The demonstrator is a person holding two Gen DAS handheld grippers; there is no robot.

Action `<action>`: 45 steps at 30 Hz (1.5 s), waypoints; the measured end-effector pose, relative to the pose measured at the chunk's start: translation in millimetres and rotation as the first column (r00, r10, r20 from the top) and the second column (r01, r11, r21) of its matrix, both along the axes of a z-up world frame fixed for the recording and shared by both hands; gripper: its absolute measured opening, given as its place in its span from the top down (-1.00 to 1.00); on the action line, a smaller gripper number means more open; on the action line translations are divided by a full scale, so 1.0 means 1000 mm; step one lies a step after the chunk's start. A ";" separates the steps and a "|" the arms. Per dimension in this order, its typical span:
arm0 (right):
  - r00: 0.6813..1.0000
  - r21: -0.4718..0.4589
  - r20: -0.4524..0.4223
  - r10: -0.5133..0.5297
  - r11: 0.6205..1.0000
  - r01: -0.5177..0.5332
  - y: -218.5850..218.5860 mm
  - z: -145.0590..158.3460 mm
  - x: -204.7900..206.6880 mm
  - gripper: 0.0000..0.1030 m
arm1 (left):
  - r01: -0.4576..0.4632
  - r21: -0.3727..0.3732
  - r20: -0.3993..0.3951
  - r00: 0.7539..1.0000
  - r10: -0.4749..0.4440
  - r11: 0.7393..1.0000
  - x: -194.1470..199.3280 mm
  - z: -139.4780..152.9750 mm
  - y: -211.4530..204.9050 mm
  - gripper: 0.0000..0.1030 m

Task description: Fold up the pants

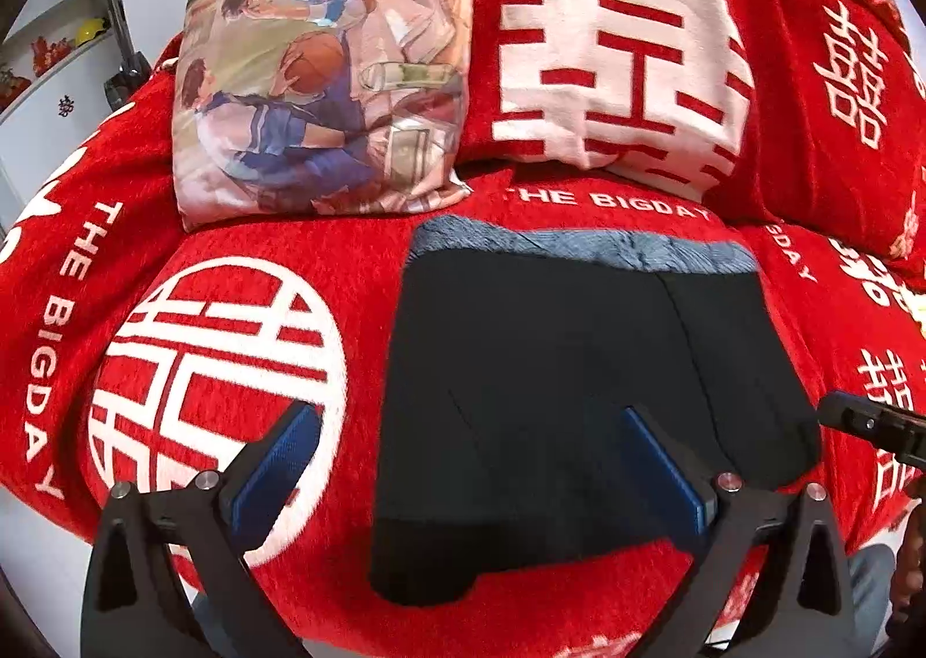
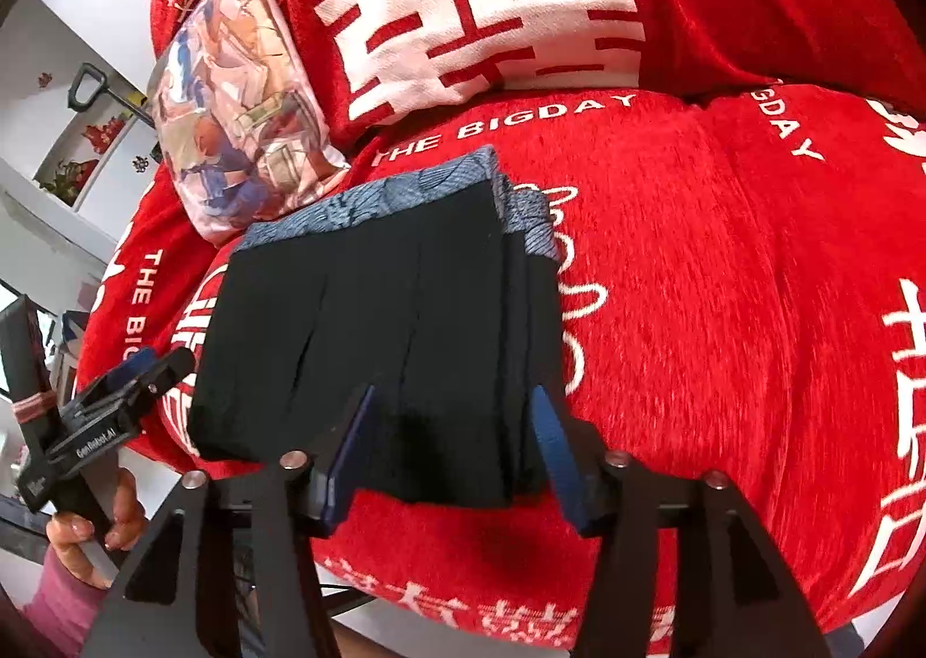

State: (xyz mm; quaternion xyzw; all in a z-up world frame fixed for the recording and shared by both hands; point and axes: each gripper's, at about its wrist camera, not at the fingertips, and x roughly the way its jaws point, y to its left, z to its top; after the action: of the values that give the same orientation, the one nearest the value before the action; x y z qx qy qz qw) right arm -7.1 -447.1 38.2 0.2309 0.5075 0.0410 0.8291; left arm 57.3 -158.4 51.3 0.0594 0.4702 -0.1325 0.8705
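Black pants (image 1: 550, 403) with a blue-grey patterned waistband (image 1: 584, 244) lie folded in a compact stack on the red sofa seat (image 1: 324, 247). In the right wrist view the pants (image 2: 393, 334) show several stacked layers at the right edge. My left gripper (image 1: 471, 426) is open and empty, hovering over the near left part of the pants. My right gripper (image 2: 454, 403) is open and empty, its jaws straddling the near right edge of the stack. The right gripper's tip shows at the right of the left wrist view (image 1: 868, 423); the left gripper shows at the left of the right wrist view (image 2: 139, 374).
A printed cushion (image 1: 324, 67) leans on the red sofa back (image 1: 810, 96) behind the pants; it also shows in the right wrist view (image 2: 231, 102). White shelves (image 1: 52, 62) stand at far left. The seat's front edge (image 2: 521, 600) is close below the grippers.
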 end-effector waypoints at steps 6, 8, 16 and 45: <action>1.000 -0.036 0.004 0.007 0.999 -0.007 0.015 0.010 -0.013 -0.53 | 0.001 0.030 -0.021 1.000 0.000 1.000 -0.019 -0.001 -0.010 -1.00; 1.000 -0.048 0.007 0.008 0.999 -0.008 0.021 0.014 -0.017 -0.53 | 0.000 0.035 -0.029 1.000 0.001 0.999 -0.025 -0.001 -0.012 -1.00; 1.000 -0.100 0.009 0.025 0.995 -0.024 0.042 0.024 -0.028 -0.63 | -0.038 0.036 -0.046 0.998 0.039 0.999 -0.040 0.004 -0.006 -1.00; 0.999 -0.303 -0.037 -0.011 0.953 -0.001 0.072 0.045 -0.046 -1.00 | -0.074 0.110 0.029 0.997 0.071 0.991 -0.077 0.021 0.004 -1.00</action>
State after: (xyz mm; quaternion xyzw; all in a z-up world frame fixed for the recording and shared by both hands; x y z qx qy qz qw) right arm -53.3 -375.5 82.7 0.1030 0.5231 -0.0437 0.8449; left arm -19.6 -154.7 72.1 0.0919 0.4677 -0.0737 0.8760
